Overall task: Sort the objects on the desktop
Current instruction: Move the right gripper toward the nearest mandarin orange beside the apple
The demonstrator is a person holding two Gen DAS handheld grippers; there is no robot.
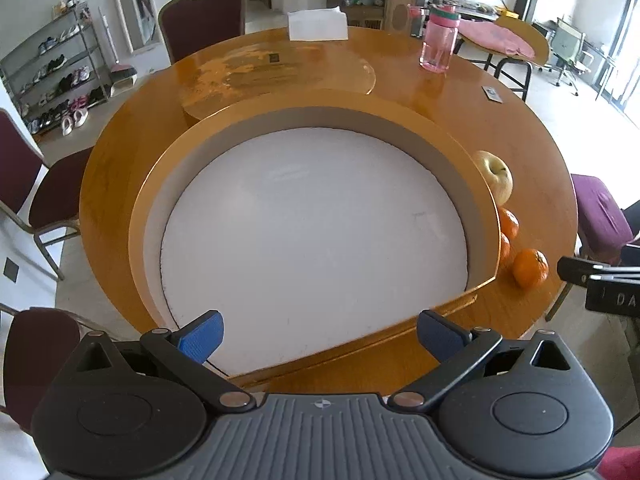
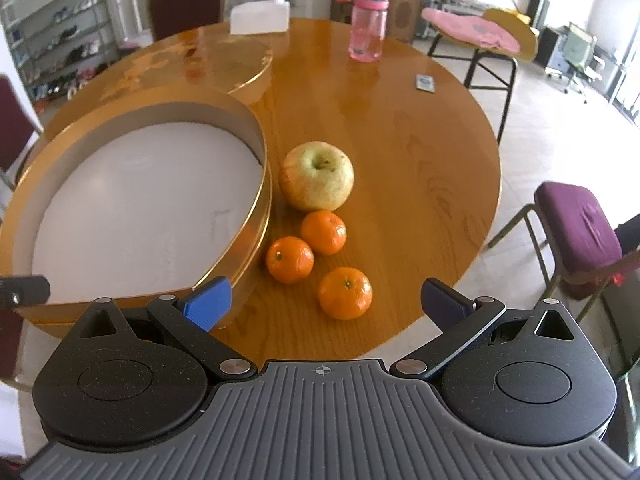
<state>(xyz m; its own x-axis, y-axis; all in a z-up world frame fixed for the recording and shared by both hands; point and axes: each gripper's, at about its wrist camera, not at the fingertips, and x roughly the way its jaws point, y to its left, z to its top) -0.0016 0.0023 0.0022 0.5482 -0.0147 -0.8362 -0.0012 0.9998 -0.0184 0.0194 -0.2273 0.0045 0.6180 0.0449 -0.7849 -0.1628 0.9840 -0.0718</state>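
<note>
One round wooden table (image 2: 400, 152), glossy and orange-brown, is seen filling the middle of both views. One large round tray (image 2: 36, 184), wooden-rimmed with a grey inner wall and a plain white floor, is set at the left centre of the right wrist view and fills the centre of the left wrist view (image 1: 136, 240); nothing is seen lying in it. One apple (image 2: 317, 175), yellow-green with a reddish blush and its stem hollow turned upward, is placed at frame centre just beside the tray's rim. Three mandarins, bright orange with small green stem scars, are grouped below the apple: one (image 2: 323, 232) touching it, one (image 2: 290, 259) close against the tray's rim, one (image 2: 345, 293) lowest in the frame. The right gripper (image 2: 324, 304) is held spread wide and empty above the table edge, the lowest mandarin framed between its blue pads. The left gripper (image 1: 318, 334) is likewise spread wide and empty over the tray's near rim.
</note>
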